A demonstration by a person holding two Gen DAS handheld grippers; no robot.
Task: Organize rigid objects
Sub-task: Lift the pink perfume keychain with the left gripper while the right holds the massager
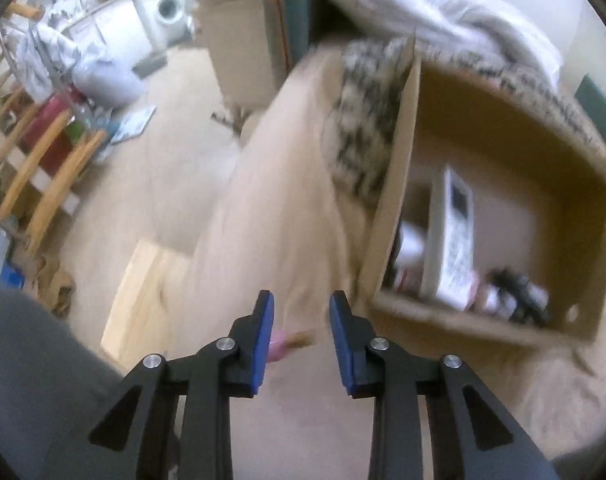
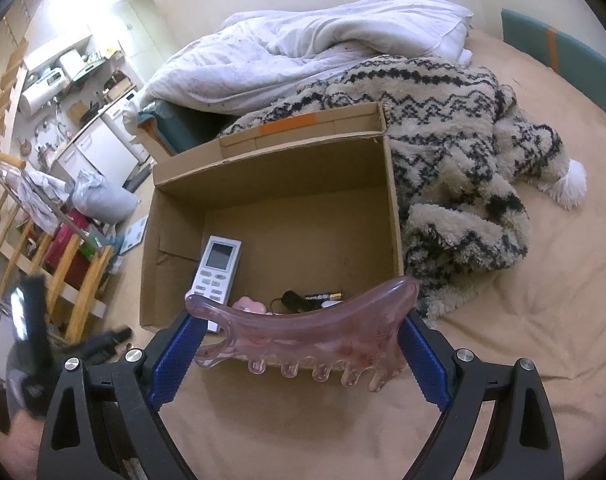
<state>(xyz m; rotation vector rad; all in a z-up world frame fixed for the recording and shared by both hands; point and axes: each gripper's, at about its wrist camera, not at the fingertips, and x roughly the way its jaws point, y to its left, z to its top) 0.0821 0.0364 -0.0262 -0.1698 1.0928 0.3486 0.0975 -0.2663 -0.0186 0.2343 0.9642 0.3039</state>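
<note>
My right gripper point(image 2: 301, 334) is shut on a translucent pink scalp comb point(image 2: 303, 332), held crosswise just before the near wall of an open cardboard box point(image 2: 271, 168) on the bed. Inside the box lie a white remote point(image 2: 217, 268), a pink object point(image 2: 249, 305), a black item point(image 2: 291, 299) and a battery point(image 2: 323, 296). My left gripper point(image 1: 301, 312) is open and empty, left of the box point(image 1: 399, 184), above the beige sheet. A small pink and tan object point(image 1: 291, 342) lies on the sheet between its fingers. The remote point(image 1: 451, 232) shows in this blurred view.
A patterned fleece blanket point(image 2: 455, 128) lies against the box's right and far sides. A white duvet point(image 2: 303, 44) is behind it. The bed edge drops to the floor at the left, by a wooden railing point(image 2: 79, 280). A teal cushion point(image 2: 559, 48) is far right.
</note>
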